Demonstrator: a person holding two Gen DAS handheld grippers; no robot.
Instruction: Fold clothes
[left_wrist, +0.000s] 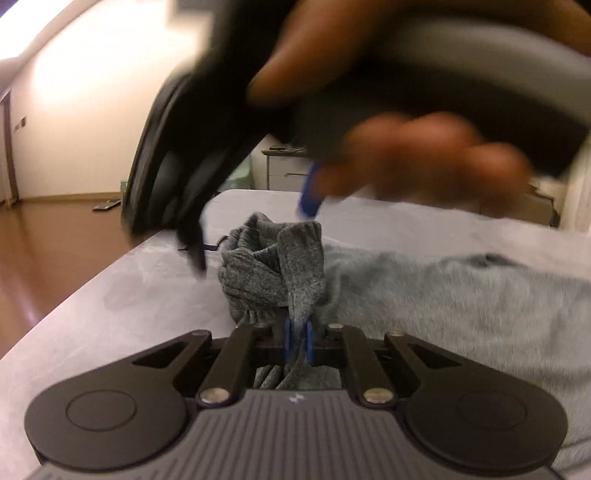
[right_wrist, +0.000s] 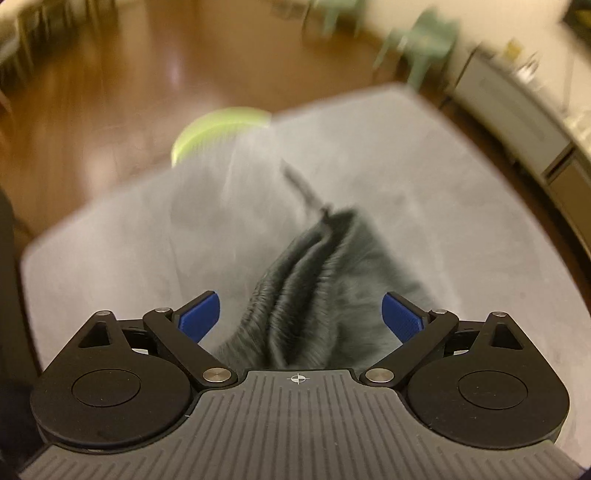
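The left tongs pinch the grey garment, which lies bunched beneath the wide-apart right tongs.

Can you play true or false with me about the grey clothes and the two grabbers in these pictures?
1. The left gripper is pinching the grey knit garment. True.
2. The right gripper is squeezed shut. False: its blue pads stand wide apart, nothing pressed between them.
3. The garment lies on a grey table. True.
4. The floor is white tile. False: it is shiny brown.
5. A person's hand holds the other gripper in the left view. True.
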